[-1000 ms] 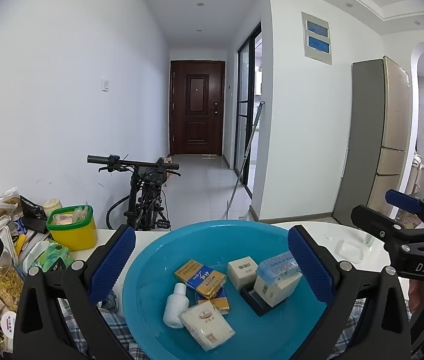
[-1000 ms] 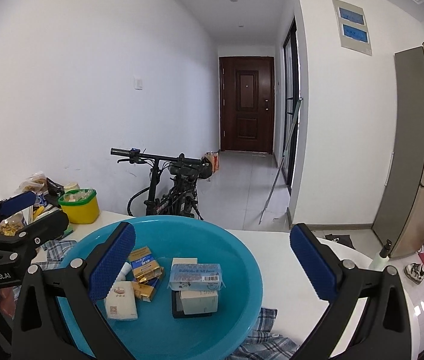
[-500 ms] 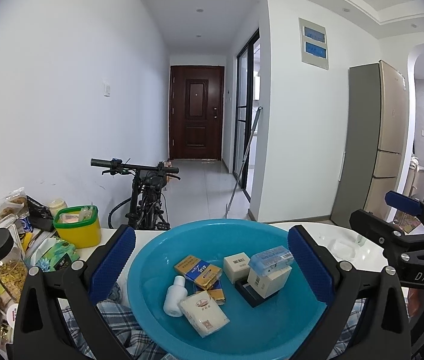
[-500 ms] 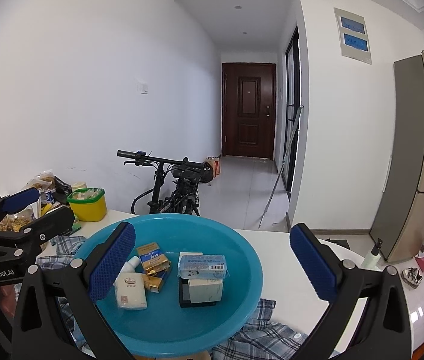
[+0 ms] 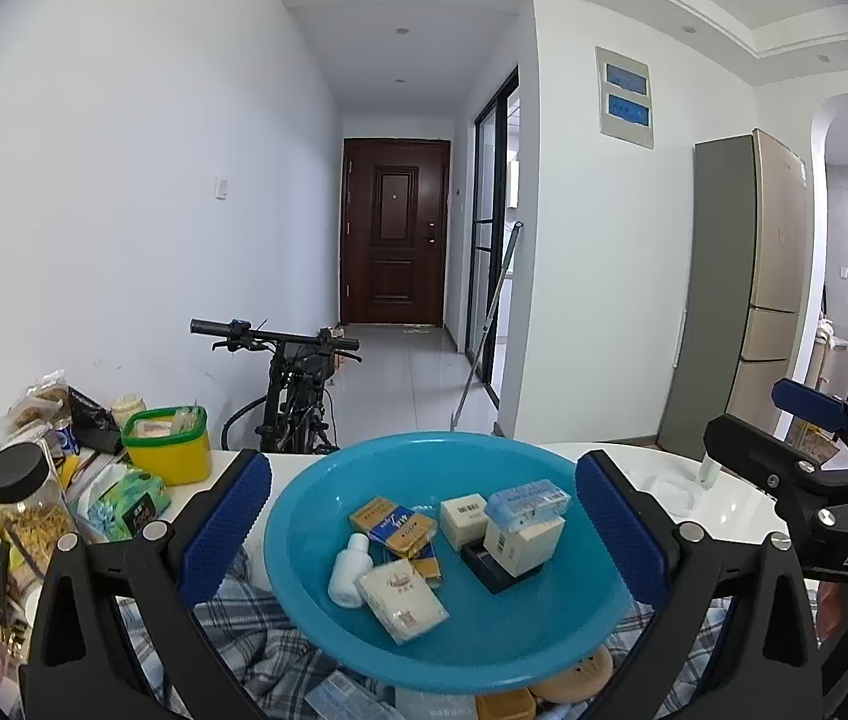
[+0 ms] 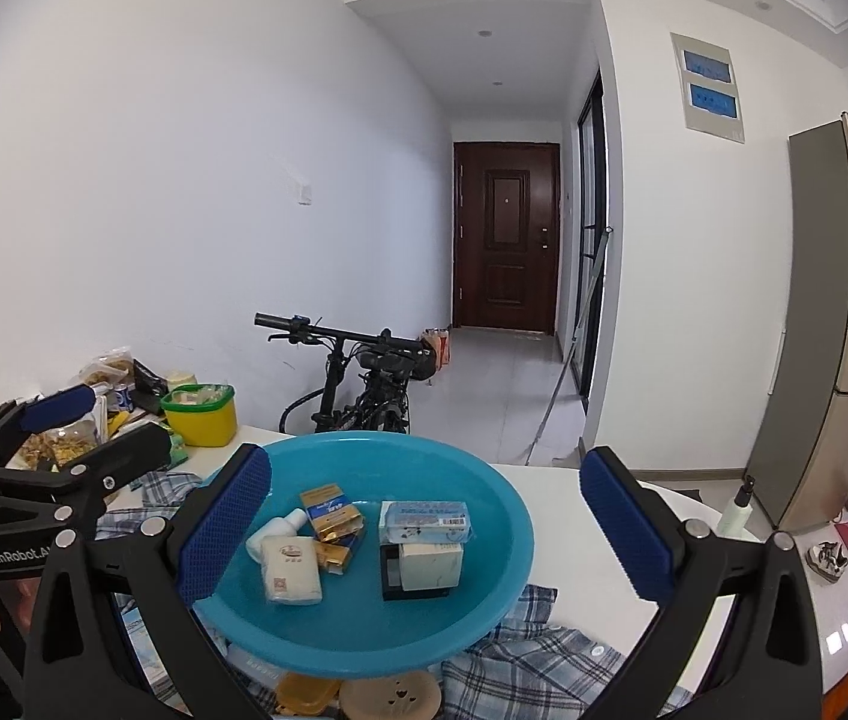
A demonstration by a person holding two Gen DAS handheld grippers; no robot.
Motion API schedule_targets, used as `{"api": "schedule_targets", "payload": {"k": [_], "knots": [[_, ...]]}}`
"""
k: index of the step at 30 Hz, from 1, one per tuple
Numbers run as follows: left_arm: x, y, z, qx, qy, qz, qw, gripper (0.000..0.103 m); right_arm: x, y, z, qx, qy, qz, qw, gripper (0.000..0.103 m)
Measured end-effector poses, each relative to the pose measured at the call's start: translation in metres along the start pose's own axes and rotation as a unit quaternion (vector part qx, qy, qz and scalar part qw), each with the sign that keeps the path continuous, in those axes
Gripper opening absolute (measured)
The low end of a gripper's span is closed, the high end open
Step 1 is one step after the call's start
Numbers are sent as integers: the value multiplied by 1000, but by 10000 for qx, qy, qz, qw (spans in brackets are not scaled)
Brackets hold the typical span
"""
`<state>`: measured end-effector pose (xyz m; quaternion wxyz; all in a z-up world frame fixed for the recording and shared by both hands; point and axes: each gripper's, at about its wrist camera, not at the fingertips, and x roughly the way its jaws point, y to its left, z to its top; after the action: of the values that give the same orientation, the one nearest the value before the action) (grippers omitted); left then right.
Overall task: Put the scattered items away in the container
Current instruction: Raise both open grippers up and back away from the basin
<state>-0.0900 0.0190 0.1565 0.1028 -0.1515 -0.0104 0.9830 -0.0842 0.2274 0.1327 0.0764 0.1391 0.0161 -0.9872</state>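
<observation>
Blue plastic basin (image 5: 544, 624) dead centre, parked on a plaid cloth (image 6: 544, 648) over the white table (image 6: 574, 516). Already loaded with a white bottle (image 5: 349, 570), a white soft pack (image 5: 403, 600), blue-and-gold packs (image 5: 400, 531), and a pale blue box (image 5: 527, 499) perched on a cream carton over a black case (image 5: 493, 573). Left gripper (image 5: 421, 480) and right gripper (image 6: 424, 480) both hanging on the near side of the basin, spread wide, gripping nothing.

Left to collect, by the look of it: a round tan disc (image 6: 391, 693), a small yellow box (image 6: 304, 690) and a pale blue packet (image 5: 340, 696), all tucked just under the basin's near edge, partly hidden. Probably light, all three. Disc stiff and flat, so best pinched across its rim. Yellow box rigid, fine across its short sides. Packet likely soft and slick, so squeeze gently at mid-length. Worth dragging each clear of the overhang first, judging by how close the rim sits.

Room to work: open tabletop to the right, only a pump bottle (image 6: 739, 504) near the far edge. Left side crowded with a yellow tub (image 5: 169, 447), a jar (image 5: 22, 498) and snack bags. Watch the stacked pale blue box, looks easy to topple. Watch the cloth too, liable to bunch and shift the basin.
</observation>
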Motion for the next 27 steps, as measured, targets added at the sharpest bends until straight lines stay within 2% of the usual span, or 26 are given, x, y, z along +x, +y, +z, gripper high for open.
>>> {"api": "schedule_targets", "payload": {"k": [9,17,27], "knots": [[-23,0,-14,-107,85,-5,9999,103,-22,5,-6,36,-73,100,9999,103],[-57,1,-16,-121,-139,-9,9998,103,-39,8,-11,157,-122,231,9995,103],[-85,2,-22,-120,-79,-100,9998,103,-62,17,-19,96,-194,251,9995,103]]}}
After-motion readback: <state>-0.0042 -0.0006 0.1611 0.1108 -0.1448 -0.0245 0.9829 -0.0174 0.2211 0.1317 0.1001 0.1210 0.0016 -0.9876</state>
